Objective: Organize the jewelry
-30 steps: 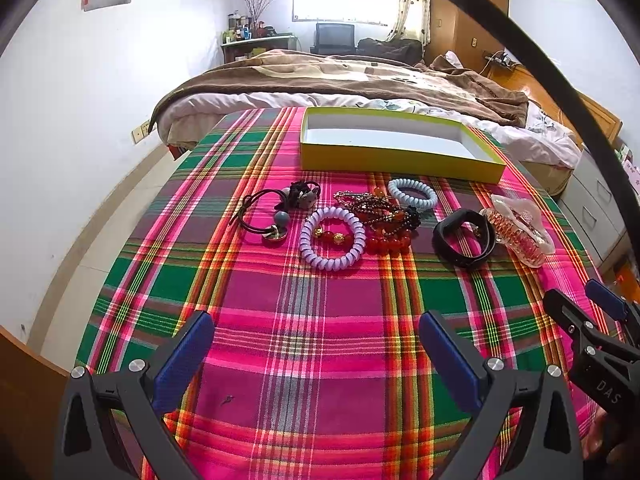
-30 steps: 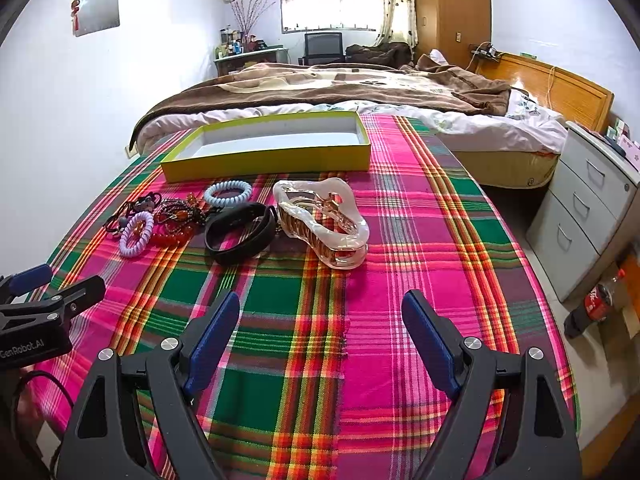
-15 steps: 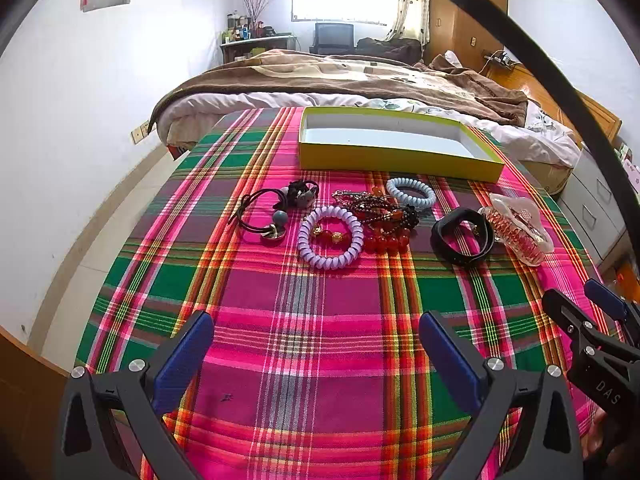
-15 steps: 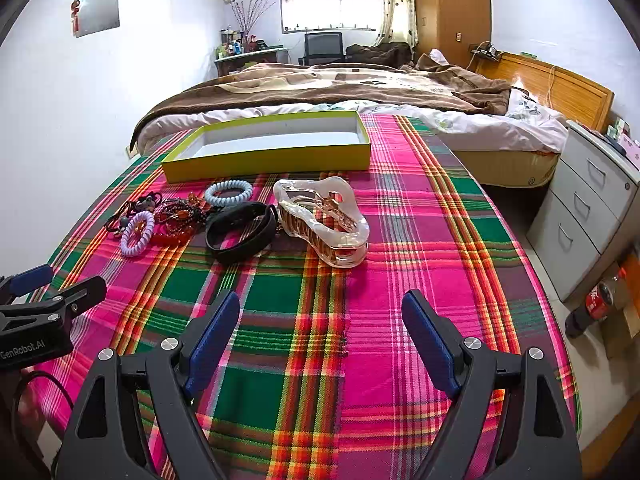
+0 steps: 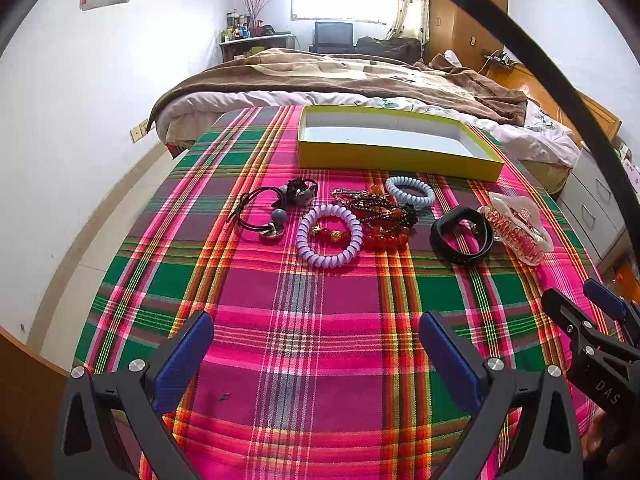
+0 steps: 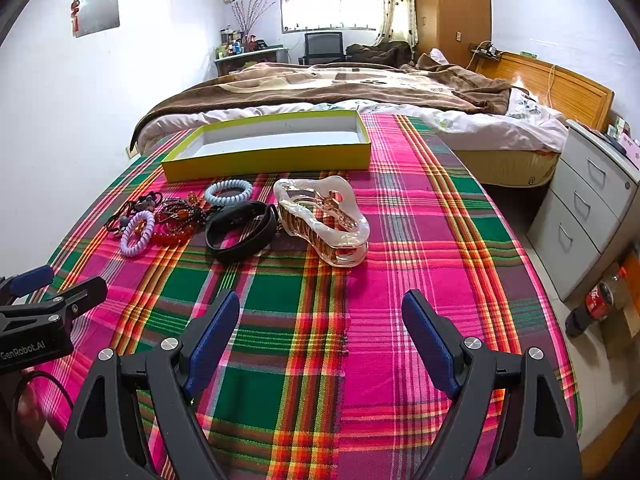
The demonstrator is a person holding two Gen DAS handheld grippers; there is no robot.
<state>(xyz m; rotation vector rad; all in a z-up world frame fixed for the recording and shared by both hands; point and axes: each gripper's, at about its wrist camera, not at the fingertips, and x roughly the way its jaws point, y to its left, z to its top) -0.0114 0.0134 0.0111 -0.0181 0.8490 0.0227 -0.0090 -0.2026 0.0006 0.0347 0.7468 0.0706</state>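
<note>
Both tools were idle over the pink-and-green plaid tablecloth [image 5: 320, 344]. The left gripper [image 5: 316, 356] had its jaws spread wide, nothing between them; the right gripper [image 6: 320, 332] was likewise agape and empty.

The jewelry lay in a row just short of the shallow yellow cardboard box with the white interior [image 5: 396, 160], which held nothing. From the left wrist view:
- black elastic hair ties with beads [image 5: 266, 210], 11 o'clock;
- lilac spiral coil hair tie [image 5: 329, 236], 12 o'clock;
- tangle of red and amber bead bracelets [image 5: 380, 216], touching the lilac coil;
- pale blue spiral coil hair tie [image 5: 410, 191];
- black band bracelet [image 5: 460, 236], 1 o'clock;
- translucent amber-and-white claw hair clip [image 6: 322, 222], touching the band.

Handling estimates: the coils are probably light and springy, so pinch across one side of the ring. The beads look limp and tangled, and may drag neighbours along. The clip looks rigid and glossy, likely slippery; grasp across its narrow waist.
</note>
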